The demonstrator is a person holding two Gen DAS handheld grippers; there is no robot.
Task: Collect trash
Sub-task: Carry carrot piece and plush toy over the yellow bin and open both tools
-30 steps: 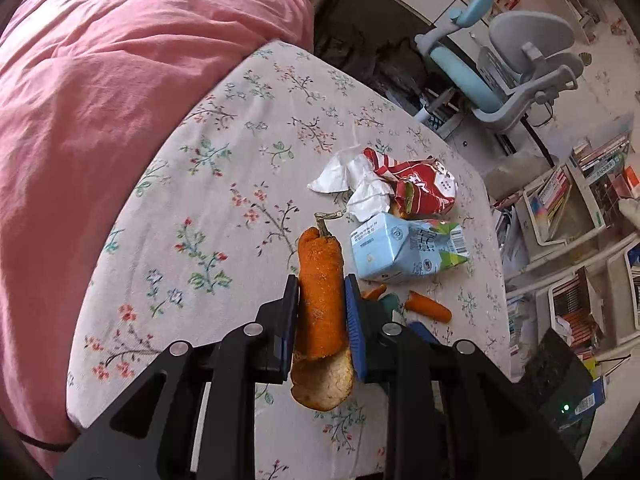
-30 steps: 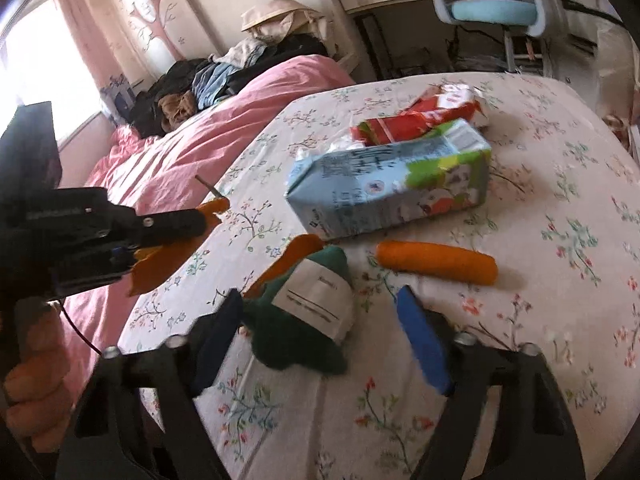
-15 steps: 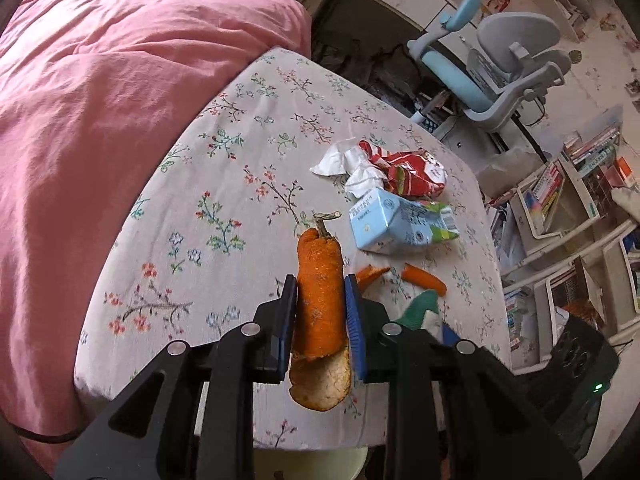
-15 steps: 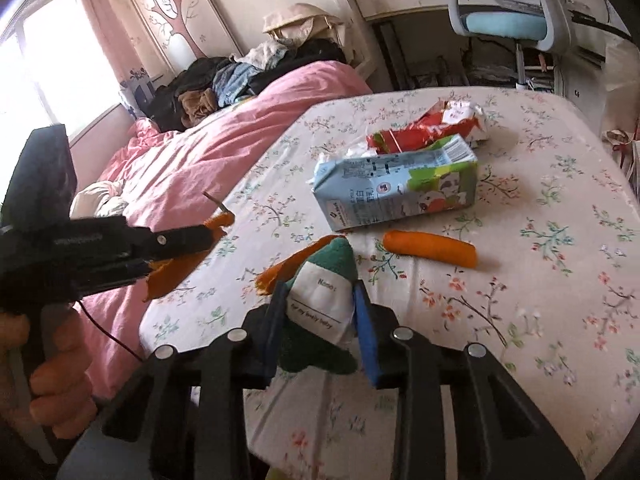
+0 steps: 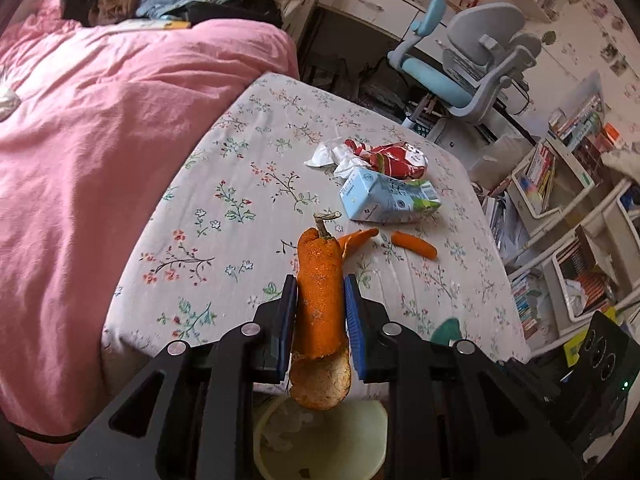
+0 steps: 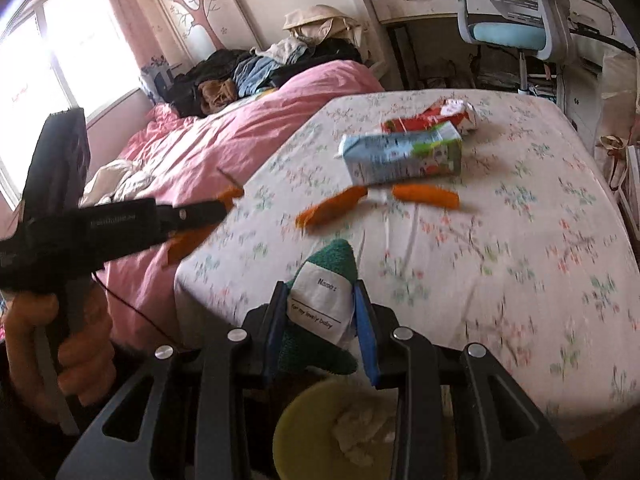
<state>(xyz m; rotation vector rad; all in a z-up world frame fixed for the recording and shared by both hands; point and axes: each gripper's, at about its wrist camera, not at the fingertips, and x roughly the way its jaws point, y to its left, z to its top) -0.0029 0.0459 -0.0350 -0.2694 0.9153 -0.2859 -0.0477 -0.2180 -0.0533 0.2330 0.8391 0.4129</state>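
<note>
Above a pale yellow bin (image 5: 320, 432) at the edge of a floral-sheeted bed (image 5: 240, 208), both tongs carry trash. The left gripper (image 5: 320, 312) is clenched on a long strip of orange peel (image 5: 320, 292), pinched at mid-length, its stem end pointing forward and its pithy curl drooping over the bin's mouth. The right gripper (image 6: 320, 320) is clamped on a green cloth scrap (image 6: 332, 256) with a white sewn-on label. Both pieces look light and limp, likely to sag or slip rather than break, so a hold near the middle suits them. Remaining on the sheet are two smaller orange peel pieces (image 5: 414, 243), a blue-and-white drink carton (image 5: 388, 198), a red snack wrapper (image 5: 394, 156) and crumpled white tissue (image 5: 326, 154). The carton, probably empty, should crush easily and is best taken across its narrow sides; wrapper and tissue need a pinch on a raised fold.
</note>
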